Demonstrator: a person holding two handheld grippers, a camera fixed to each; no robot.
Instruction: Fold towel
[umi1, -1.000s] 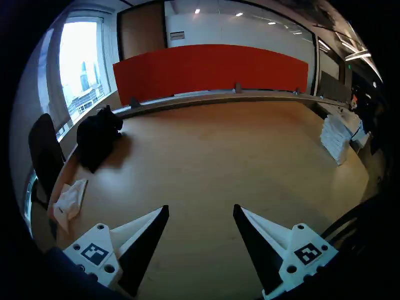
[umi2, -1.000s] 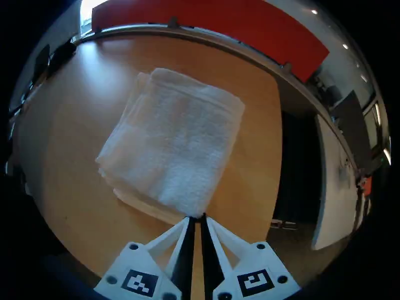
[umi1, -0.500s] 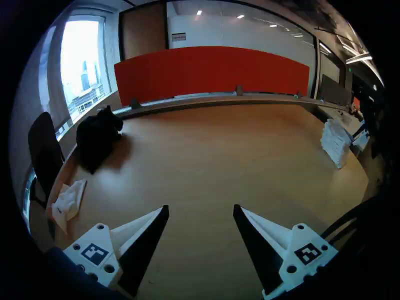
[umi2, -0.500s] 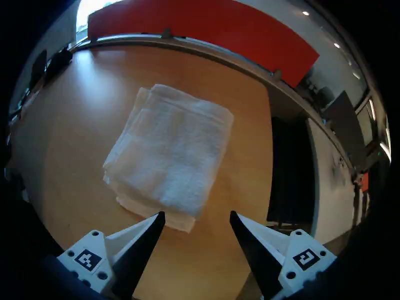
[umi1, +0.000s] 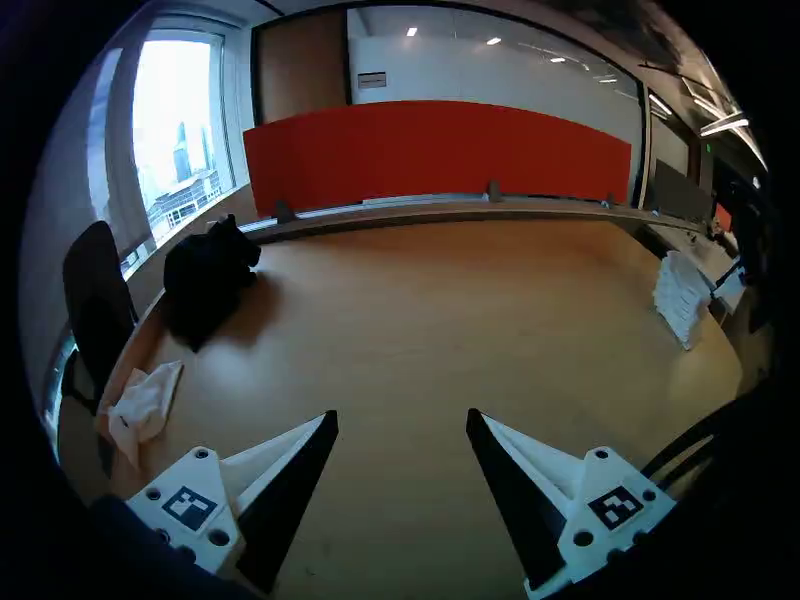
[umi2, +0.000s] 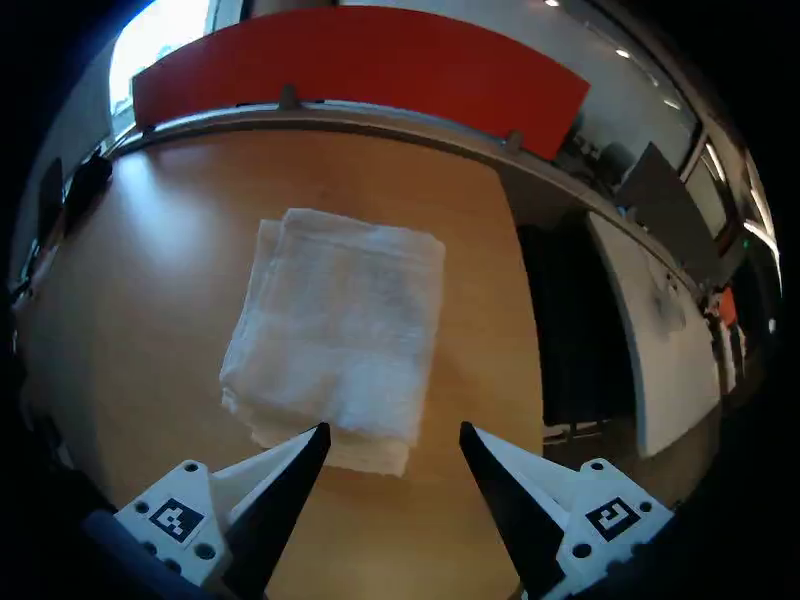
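A white towel (umi2: 340, 330) lies folded into a thick rectangle on the wooden table (umi2: 170, 260) in the right gripper view. My right gripper (umi2: 392, 448) hangs open just in front of the towel's near edge, nothing between its fingers. In the left gripper view my left gripper (umi1: 400, 435) is open over bare wooden table (umi1: 430, 300), holding nothing. The folded towel (umi1: 682, 295) appears there edge-on at the far right of the table.
A black bag (umi1: 205, 275) sits at the table's far left, with a crumpled white cloth (umi1: 145, 405) near the left edge and a dark chair (umi1: 95, 300) behind. A red divider (umi1: 440, 150) runs along the back. The table's right edge (umi2: 515, 300) drops to dark floor.
The right gripper opened, letting go of the towel's near corner, and drew back and up from it. The left gripper stayed open and turned slightly.
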